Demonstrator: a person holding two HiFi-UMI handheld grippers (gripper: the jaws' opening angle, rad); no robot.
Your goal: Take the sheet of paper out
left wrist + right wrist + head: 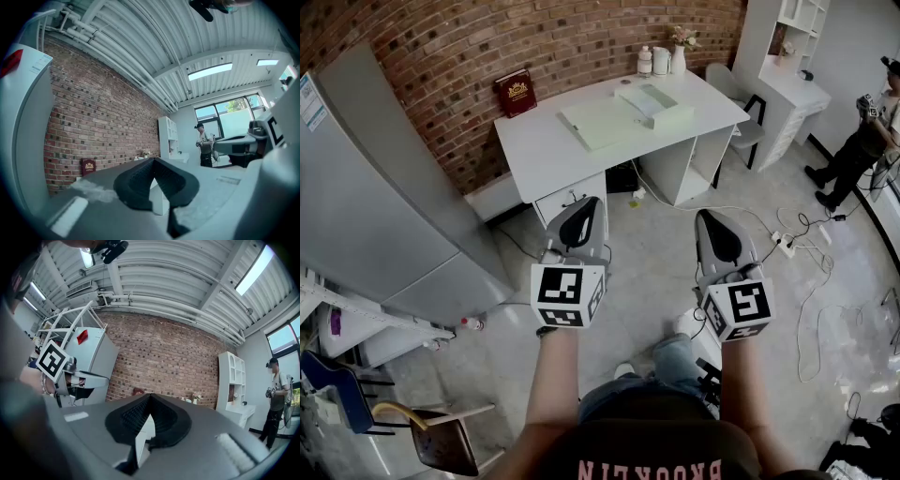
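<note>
Now the left tongs (582, 208) and right tongs (712, 221) are each pressed together, held level, far from the pale green paper sheet (602, 122) on the white worktop (534, 150).

The white desk (539, 141) stands with its back edge against the brick wall. Near its middle lies a big pale flat sheet (592, 124), and a low white box (658, 103) lies at the sheet's right end, touching it. A dark red book (516, 92) stands at the back left corner. Two white jars (652, 62) and a small vase with flowers (679, 54) stand at the back right.
</note>
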